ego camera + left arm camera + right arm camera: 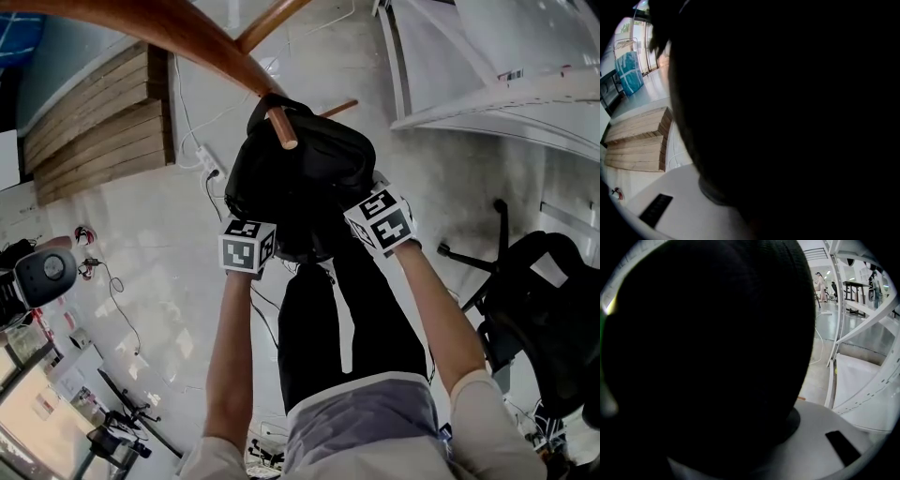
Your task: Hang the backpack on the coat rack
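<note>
Left gripper [249,236] and right gripper [377,220] each clasp the black backpack [309,183], which bulges between the 2 and blocks both gripper views; its top sits at a wooden coat rack [187,33] peg [281,127] just beyond them.

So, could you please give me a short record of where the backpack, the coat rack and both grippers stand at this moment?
item: black backpack, held up off the floor
target: wooden coat rack; its peg sticks out at the backpack's top
left side: left gripper closed on the backpack
right side: right gripper closed on the backpack
gripper views: both filled with dark fabric
hung yet: cannot tell whether the peg bears the weight
</note>
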### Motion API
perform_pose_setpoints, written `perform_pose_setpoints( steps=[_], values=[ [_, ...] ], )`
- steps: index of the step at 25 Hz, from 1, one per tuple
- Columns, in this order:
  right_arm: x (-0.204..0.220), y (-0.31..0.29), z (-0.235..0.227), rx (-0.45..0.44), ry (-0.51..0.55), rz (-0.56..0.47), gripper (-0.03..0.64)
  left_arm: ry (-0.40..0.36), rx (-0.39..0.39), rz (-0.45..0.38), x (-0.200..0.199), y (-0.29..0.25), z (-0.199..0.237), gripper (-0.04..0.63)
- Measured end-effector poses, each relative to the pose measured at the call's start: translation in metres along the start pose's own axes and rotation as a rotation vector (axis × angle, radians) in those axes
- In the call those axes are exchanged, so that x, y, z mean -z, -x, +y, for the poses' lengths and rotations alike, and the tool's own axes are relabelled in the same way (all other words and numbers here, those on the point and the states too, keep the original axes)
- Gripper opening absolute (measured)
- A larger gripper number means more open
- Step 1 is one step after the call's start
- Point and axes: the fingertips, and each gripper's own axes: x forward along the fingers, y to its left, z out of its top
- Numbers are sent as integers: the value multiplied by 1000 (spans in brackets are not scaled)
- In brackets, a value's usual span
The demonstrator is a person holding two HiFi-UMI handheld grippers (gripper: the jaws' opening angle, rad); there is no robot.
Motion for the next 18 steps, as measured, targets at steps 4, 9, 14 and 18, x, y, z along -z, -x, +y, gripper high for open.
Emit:
perform_pose_setpoints(
  steps=[4,9,14,18],
  values=[
    [-3,-7,-5,0,-3,0,128,7,-11,-4,-2,-5,6,146],
    [-5,-12,-11,18,-8,-5,138,17,-5,-9,-5,-9,11,153],
    [-4,-14,-17,48,-12,-24,161,13,-13,-33,-5,-17,13,164],
    [-5,-17,-26,70,-7,-31,190,3,-25,-50,-8,-24,17,175]
  ],
)
